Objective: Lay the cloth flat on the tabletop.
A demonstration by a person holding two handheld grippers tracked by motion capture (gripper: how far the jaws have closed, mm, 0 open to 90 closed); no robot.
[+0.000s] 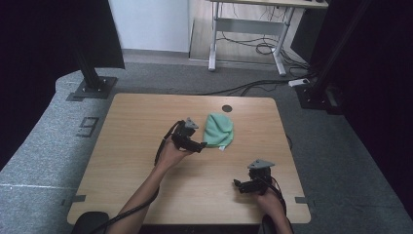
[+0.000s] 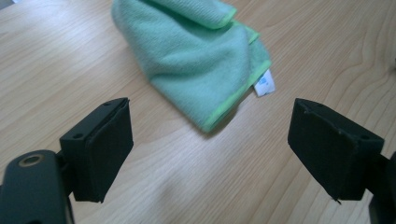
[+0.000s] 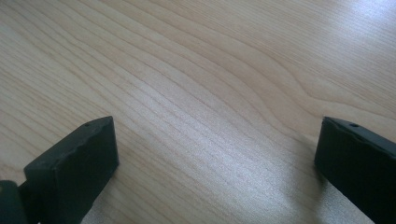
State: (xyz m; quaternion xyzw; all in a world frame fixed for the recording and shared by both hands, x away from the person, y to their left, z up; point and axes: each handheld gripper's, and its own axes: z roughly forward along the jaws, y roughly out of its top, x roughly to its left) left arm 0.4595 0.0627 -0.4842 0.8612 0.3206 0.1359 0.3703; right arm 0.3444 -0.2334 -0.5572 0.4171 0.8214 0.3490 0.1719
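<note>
Green cloth [image 1: 218,130], folded, lies on our wooden table [image 1: 146,122] toward its far middle in the high view, with our left gripper [image 1: 198,145] just beside its near-left edge and our right gripper [image 1: 238,185] well apart near the front right. Along the left gripper view the jaws stand wide with nothing between them, the cloth [image 2: 196,56] just ahead, its white tag [image 2: 264,84] showing. Our right gripper view has both jaws spread wide over bare wood [image 3: 210,84], gripping nothing.

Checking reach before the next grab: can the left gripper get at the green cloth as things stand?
Probably yes. The left gripper sits right beside the green cloth, jaws open and empty. In the left gripper view bare table lies between the jaws and the cloth's near corner. The right gripper is well off to the side.
</note>
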